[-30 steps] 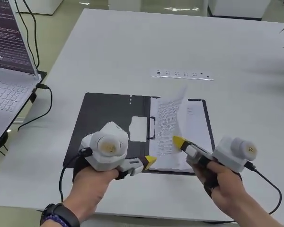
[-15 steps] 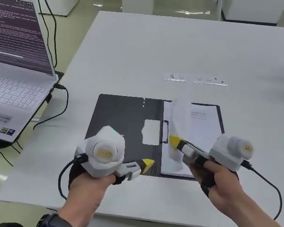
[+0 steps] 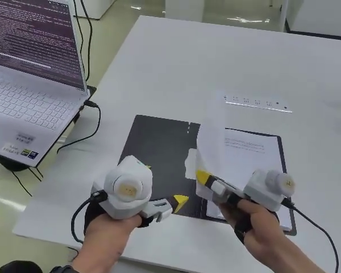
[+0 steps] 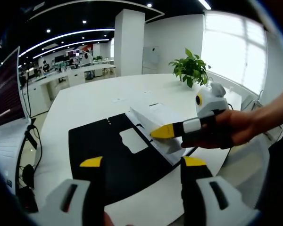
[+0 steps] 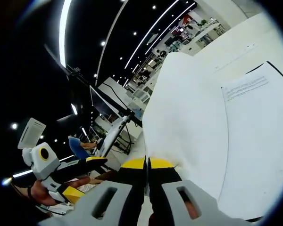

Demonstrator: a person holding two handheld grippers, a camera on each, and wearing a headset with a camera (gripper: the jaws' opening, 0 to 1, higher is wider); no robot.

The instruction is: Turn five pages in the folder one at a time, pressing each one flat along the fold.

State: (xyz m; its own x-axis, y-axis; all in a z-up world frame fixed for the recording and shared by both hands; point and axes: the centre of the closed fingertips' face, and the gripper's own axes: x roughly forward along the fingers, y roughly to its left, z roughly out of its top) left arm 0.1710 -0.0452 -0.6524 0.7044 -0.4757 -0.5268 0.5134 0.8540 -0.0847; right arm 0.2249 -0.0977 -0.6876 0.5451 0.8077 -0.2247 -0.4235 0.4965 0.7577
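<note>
The black folder [image 3: 157,149] lies open on the white table, its stack of printed pages [image 3: 249,162] on the right half. One page [image 3: 211,136] stands lifted and curled above the fold. My right gripper [image 3: 203,177] is shut on that page's lower edge; in the right gripper view the jaws [image 5: 147,163] meet on the white page [image 5: 188,113]. My left gripper [image 3: 166,186] hovers open over the folder's near edge, left of the page, holding nothing. The left gripper view has its yellow fingertips [image 4: 91,162] wide apart, with the right gripper [image 4: 161,132] and the page [image 4: 153,114] beyond.
An open laptop [image 3: 28,74] sits at the left with black cables [image 3: 82,138] trailing near the folder. A power strip [image 3: 256,103] is set into the table behind the folder. The table's near edge [image 3: 176,242] runs just under both hands. A potted plant [image 4: 191,70] stands far off.
The head camera has swung, shifting the scene right. My right gripper has carried the lifted page leftward toward the fold, and the page now stands more upright. The left gripper has hardly moved.
</note>
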